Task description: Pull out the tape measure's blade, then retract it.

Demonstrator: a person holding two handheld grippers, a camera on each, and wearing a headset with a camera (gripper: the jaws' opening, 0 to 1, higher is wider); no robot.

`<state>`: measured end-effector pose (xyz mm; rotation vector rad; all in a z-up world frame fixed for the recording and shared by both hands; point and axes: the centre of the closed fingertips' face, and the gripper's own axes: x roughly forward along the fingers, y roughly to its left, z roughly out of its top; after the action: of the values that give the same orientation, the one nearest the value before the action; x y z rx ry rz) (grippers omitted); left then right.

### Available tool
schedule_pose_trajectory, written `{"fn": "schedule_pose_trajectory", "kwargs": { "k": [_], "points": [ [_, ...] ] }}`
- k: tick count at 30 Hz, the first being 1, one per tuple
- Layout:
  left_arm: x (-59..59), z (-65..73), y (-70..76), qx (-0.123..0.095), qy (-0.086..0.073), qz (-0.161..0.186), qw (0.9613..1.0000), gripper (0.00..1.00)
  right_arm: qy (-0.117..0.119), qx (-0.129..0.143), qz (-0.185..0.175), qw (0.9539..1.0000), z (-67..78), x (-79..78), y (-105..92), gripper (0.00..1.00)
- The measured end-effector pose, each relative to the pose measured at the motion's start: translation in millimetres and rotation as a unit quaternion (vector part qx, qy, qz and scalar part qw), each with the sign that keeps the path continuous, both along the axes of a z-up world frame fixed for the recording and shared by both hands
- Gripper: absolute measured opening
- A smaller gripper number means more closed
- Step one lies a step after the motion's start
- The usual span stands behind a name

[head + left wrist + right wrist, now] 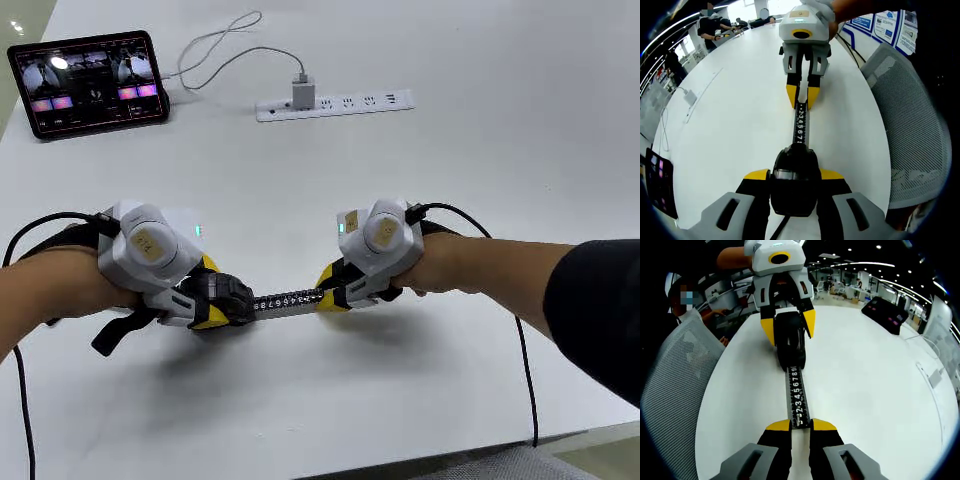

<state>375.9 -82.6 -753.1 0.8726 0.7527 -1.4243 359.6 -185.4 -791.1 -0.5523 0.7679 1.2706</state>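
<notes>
Blade (795,395) spans the short gap between the two tools, running low over the white counter (420,190) near its 6 o'clock edge in the head view. Whether anything rests on the surface I cannot tell. The left tool (795,175) is pressed together on the black case (794,192), its yellow tips bearing on the case's two flat sides at the blade's 9 o'clock end. The right tool (800,425) pinches the blade's tip at the 3 o'clock end, its tips closed flat on the strip just behind the first printed marks. Only the low single-digit numerals show, so I judge the pull-out to be at an early stage, with retraction not yet begun. The case looks hard, compact and fairly dense, with a grippy rubbery shell, so a firm squeeze across its broad sides should hold it without crushing. The blade is thin, cupped spring steel with a slick painted face. It is stiff over a short run but likely to buckle if twisted or bent off its line. The safest hold is at the end hook, where the tips cannot slide off. The return spring will probably tug inward, and a sudden release could whip the blade back. A tablet (88,82) sits at 11 o'clock on the counter and a power strip (335,103) at 12 o'clock, both well apart from the work.
</notes>
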Motion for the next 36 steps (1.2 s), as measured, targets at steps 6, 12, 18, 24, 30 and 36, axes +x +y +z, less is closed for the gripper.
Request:
{"fn": "schedule_pose_trajectory", "kwargs": {
  "k": [6,12,18,24,30,36],
  "points": [
    [0.2,0.2,-0.1,0.000,0.000,0.000,1.0000,0.30,0.000,-0.003,-0.001,1.0000,0.0,-0.3,-4.4,0.08],
    [0.3,0.3,-0.1,0.000,0.000,0.000,1.0000,0.30,0.000,-0.005,-0.002,1.0000,-0.2,-0.7,-7.7,0.08],
    [0.3,0.4,-0.2,-0.001,-0.001,0.000,1.0000,0.30,0.001,-0.007,-0.004,1.0000,-0.4,-1.4,-11.3,0.08],
    [0.3,0.4,-0.2,0.000,-0.001,0.000,1.0000,0.30,0.004,-0.007,-0.008,0.9999,-0.3,-2.3,-14.6,0.08],
    [0.4,0.3,-0.3,0.000,-0.001,0.000,1.0000,0.30,0.003,-0.009,-0.006,0.9999,-0.7,-2.6,-16.1,0.08],
    [0.6,0.1,-0.5,0.001,-0.001,0.000,1.0000,0.30,0.001,-0.012,-0.006,0.9999,-0.6,-2.4,-19.1,0.08]
  ]
}}
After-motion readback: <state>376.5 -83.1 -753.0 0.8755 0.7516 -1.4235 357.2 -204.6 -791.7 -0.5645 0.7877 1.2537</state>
